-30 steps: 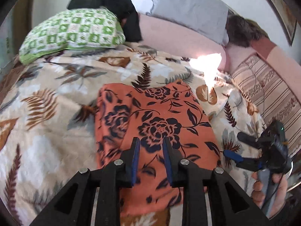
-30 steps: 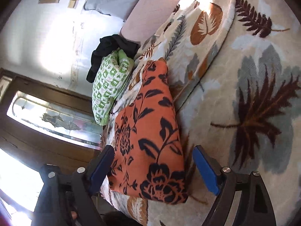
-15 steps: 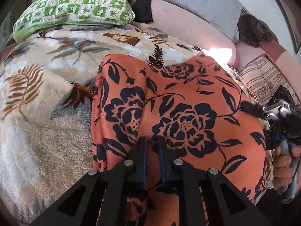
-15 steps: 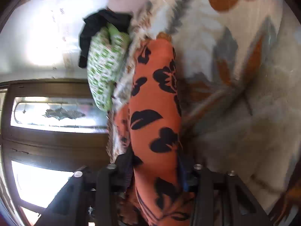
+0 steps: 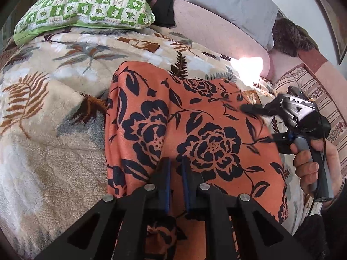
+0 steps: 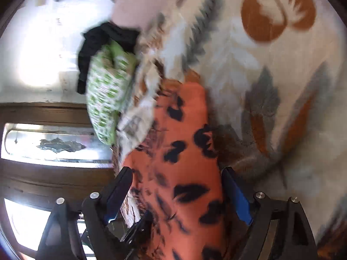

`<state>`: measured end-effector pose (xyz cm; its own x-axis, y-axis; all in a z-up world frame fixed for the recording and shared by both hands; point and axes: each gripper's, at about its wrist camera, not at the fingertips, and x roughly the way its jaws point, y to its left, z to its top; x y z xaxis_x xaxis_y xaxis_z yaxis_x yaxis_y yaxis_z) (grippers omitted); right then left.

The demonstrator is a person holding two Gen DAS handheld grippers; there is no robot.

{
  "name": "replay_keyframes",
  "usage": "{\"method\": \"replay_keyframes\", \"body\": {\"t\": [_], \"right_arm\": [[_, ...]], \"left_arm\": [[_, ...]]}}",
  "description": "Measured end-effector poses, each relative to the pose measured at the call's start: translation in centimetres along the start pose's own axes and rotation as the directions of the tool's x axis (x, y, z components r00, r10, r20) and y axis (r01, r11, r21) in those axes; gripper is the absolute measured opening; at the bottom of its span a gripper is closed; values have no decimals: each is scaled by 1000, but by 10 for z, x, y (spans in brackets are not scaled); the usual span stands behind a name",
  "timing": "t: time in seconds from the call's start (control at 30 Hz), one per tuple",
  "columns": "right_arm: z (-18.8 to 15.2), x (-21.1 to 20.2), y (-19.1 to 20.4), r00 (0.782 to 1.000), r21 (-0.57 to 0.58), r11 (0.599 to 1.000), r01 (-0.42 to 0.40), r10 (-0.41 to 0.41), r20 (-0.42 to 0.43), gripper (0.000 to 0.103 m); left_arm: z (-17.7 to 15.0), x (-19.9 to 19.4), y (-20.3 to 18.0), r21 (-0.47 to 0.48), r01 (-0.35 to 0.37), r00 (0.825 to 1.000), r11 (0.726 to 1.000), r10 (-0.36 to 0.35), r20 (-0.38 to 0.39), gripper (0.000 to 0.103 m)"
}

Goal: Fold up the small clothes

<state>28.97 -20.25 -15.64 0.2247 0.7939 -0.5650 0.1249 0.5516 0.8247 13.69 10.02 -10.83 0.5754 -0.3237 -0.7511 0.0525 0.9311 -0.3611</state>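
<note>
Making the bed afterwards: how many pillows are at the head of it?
2 plainly: a green checked pillow at far left with a black garment behind it, and a grey pillow leaning at the pink headboard. Others may be hidden.

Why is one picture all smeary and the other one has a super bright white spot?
Right wrist view: motion blur smears the green pillow and the orange cloth, and the window is blown out white. Left wrist view: sharp, but a sun patch on the blanket glares white; the fisheye bends the edges in both.
</note>
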Motion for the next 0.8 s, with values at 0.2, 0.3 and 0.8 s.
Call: {"method": "replay_keyframes", "body": {"t": [0.2,0.3,0.8], "right_arm": [[-1,6,16,969,-121,963,240,-231,85,36],[-8,-14,13,988,-81,991,108,-98,118,60],[-117,-32,10,985,-154,974,168,-159,67,35]], "left_arm": [[1,2,2,-18,13,1000,1000,-14,-3,11],[0,2,3,-21,22,1000,1000,-22,-2,11],[-3,-2,-5,19,0,1000,1000,-1,25,12]]}}
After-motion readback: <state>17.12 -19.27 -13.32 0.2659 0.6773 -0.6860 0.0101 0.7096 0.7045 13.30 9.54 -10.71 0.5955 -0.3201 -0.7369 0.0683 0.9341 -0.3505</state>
